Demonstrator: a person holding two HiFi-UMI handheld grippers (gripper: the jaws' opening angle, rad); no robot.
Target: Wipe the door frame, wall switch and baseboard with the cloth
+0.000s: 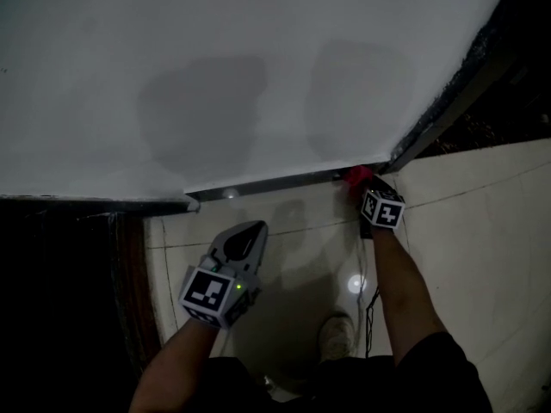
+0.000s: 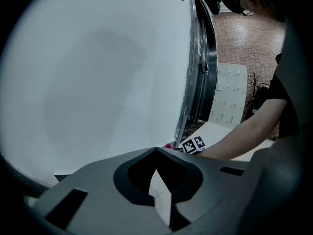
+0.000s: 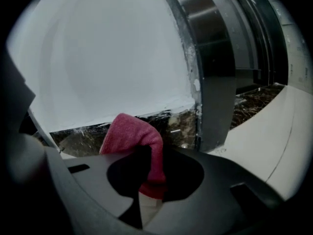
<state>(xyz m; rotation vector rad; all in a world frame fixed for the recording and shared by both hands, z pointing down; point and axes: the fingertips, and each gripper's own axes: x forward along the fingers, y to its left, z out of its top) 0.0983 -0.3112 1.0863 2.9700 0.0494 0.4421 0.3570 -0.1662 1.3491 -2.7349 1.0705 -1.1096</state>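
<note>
My right gripper (image 1: 366, 189) is down at the corner where the dark baseboard (image 1: 275, 184) meets the metal door frame (image 1: 448, 101). It is shut on a red cloth (image 1: 356, 175), which is against the baseboard's right end. In the right gripper view the cloth (image 3: 129, 133) bulges up out of the shut jaws of that gripper (image 3: 149, 151), in front of the dark baseboard (image 3: 176, 126) and the door frame (image 3: 215, 82). My left gripper (image 1: 248, 232) hovers over the floor to the left, shut and empty (image 2: 156, 152). No wall switch is in view.
The white wall (image 1: 215, 76) fills the upper head view. A dark opening (image 1: 69, 299) lies at the left. On the glossy tiled floor (image 1: 482, 231) I see a person's shoe (image 1: 336, 335) and a thin cable (image 1: 370, 304) under the right arm.
</note>
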